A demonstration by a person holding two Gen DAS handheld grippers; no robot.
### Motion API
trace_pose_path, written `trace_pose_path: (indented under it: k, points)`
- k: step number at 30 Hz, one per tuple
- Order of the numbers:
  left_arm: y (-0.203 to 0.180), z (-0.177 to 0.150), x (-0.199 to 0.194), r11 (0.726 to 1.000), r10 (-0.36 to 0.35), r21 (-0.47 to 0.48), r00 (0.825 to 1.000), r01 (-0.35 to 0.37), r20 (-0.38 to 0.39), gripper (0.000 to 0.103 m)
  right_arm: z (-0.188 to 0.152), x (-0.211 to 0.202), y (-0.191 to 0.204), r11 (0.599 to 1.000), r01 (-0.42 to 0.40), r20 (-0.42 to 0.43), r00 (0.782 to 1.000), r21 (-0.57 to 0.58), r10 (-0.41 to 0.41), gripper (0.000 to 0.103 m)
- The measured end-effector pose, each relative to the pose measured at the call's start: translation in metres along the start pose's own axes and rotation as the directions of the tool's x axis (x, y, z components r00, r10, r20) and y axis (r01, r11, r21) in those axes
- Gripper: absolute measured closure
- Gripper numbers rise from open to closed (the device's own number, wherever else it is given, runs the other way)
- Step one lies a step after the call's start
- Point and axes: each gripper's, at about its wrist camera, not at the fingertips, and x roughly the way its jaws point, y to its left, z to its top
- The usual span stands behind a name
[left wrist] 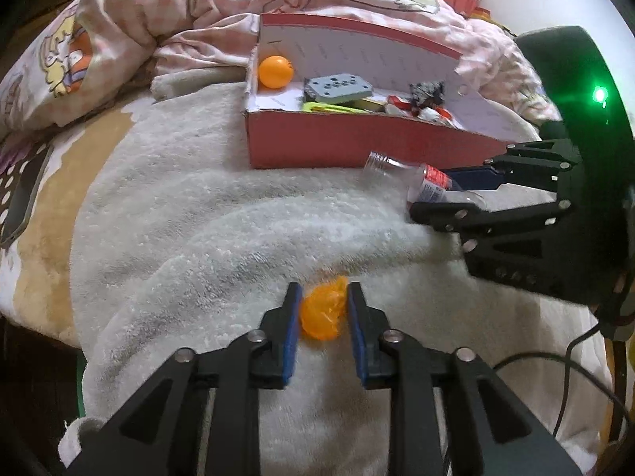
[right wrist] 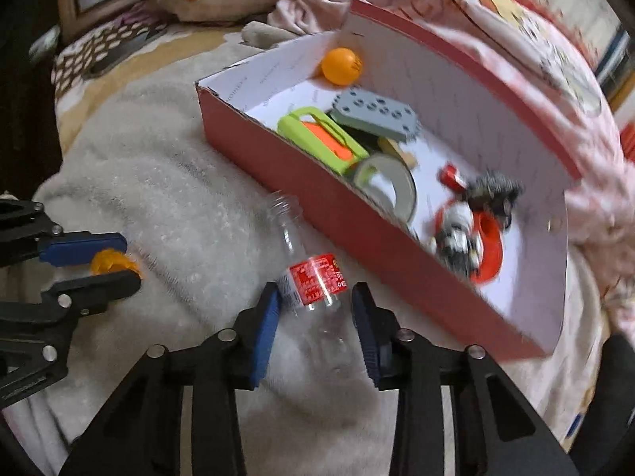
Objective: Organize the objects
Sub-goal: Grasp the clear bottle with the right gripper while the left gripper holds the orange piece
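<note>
A red cardboard box [left wrist: 349, 144] [right wrist: 301, 182] sits on a white fluffy blanket and holds an orange ball [left wrist: 275, 71] [right wrist: 340, 66], a grey plate, a green case and other small items. My left gripper [left wrist: 321, 297] is shut on a crumpled orange object [left wrist: 322, 313] [right wrist: 113, 263], low over the blanket. My right gripper [right wrist: 315, 297] [left wrist: 444, 190] is closed around a clear plastic bottle with a red label [right wrist: 313, 285] [left wrist: 416, 182], which lies beside the box's near wall.
Pink patterned bedding [left wrist: 131, 27] is heaped behind the box. The white blanket [left wrist: 206, 246] covers the bed. A black cable [left wrist: 571, 361] runs at the lower right. A dark patterned pillow [left wrist: 16, 198] lies at the left edge.
</note>
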Motion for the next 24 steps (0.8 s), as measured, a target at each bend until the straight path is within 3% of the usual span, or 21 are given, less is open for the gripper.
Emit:
trace_pose_path:
  k: [2,3,6,14,20,24]
  points:
    - [-0.002,-0.004,-0.002,1.000,-0.023,0.021,1.000,0.023,-0.002,0.063,-0.010,-0.009,-0.006,0.999,-0.025,-0.004,1.000,0.047,0.025,0.069]
    - [-0.003,-0.006,-0.003,0.999,-0.028,0.030,1.000,0.028,0.000,0.061,-0.014,-0.013,-0.008,0.997,-0.037,-0.005,0.999,0.064,0.037,0.069]
    - [-0.007,-0.008,-0.002,0.999,-0.009,0.045,1.000,0.009,0.004,0.060,-0.028,-0.023,-0.012,0.990,-0.079,-0.017,0.996,0.116,0.082,0.069]
    - [-0.006,-0.006,0.000,0.999,-0.006,0.039,1.000,0.006,0.014,0.061,-0.033,-0.008,-0.008,0.989,-0.074,-0.028,0.997,0.129,0.078,0.069]
    - [-0.005,-0.006,0.001,0.999,0.019,0.044,1.000,-0.020,0.022,0.078,-0.040,-0.005,-0.017,0.972,-0.119,0.036,0.993,0.202,0.114,0.067]
    - [-0.003,-0.005,-0.001,0.999,0.020,0.032,1.000,-0.021,0.023,0.083,-0.043,-0.005,-0.018,0.964,-0.128,0.064,0.991,0.233,0.116,0.066]
